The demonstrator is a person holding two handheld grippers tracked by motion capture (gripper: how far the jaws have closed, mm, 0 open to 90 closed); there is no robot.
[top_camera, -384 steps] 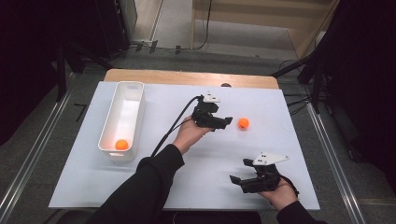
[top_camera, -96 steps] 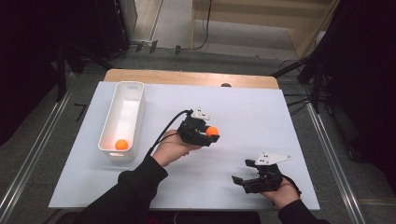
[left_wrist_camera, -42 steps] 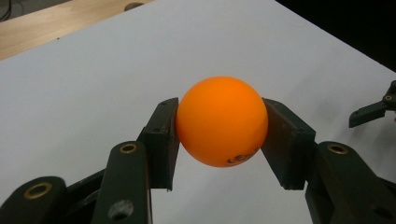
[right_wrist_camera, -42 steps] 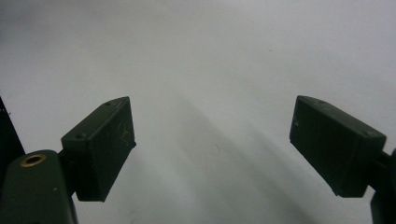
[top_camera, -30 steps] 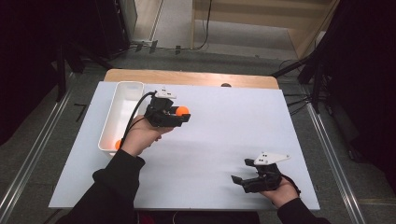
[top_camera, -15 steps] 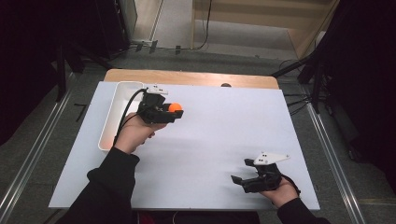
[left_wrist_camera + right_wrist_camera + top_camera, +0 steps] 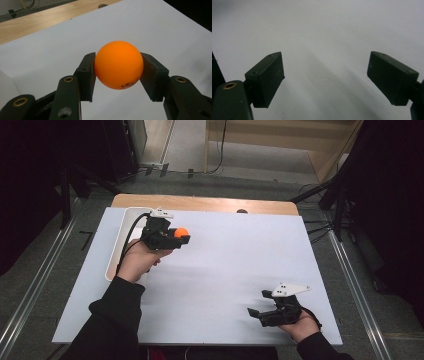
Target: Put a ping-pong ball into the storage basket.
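Left gripper (image 7: 181,236) clamped on orange ball (image 7: 181,232) beside white tray (image 7: 121,237); right gripper (image 7: 256,312) spread, near right.

Dark printed mark low on the orange ball (image 7: 118,64), perhaps lettering, not legible.

Left gripper (image 7: 181,237) raised with jaws clamped, right gripper (image 7: 256,312) low with jaws spread wide

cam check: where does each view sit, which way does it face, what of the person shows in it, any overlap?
High view: above the person's side, looking forward and down on the table; both forearms, left gripper, right gripper.
Left gripper view: along its jaws, clamped on the orange ball.
Right gripper view: along open jaws at bare table.
Shared: high and left both show the ball.
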